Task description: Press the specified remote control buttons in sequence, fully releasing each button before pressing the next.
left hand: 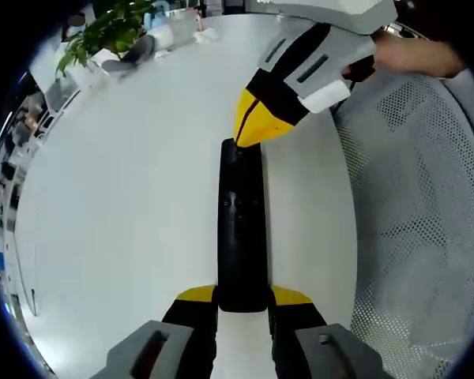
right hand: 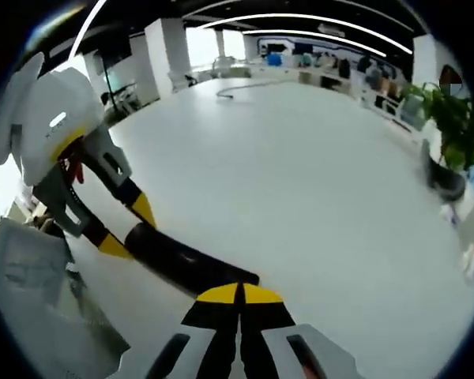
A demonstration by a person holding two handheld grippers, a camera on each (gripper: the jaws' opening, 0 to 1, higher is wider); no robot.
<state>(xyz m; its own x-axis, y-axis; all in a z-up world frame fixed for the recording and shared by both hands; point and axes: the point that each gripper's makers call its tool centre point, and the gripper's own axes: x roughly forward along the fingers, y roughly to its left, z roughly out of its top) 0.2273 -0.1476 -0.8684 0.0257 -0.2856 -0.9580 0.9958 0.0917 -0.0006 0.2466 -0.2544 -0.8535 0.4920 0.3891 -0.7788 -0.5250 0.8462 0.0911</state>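
Black remote [left hand: 241, 229] clamped in left claw [left hand: 242, 298], closed right claw [right hand: 240, 295] tip-down on it, potted plant [left hand: 110, 31] well apart.

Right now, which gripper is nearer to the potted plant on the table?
Right, though neither is close. The right gripper presses the remote control's far end, toward the potted plant. The left gripper clamps the remote's near end, farther away.

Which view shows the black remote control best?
The left gripper view: the remote control lies lengthwise, its button face visible, held by the left gripper. The right gripper view shows it foreshortened, partly behind the closed right gripper.
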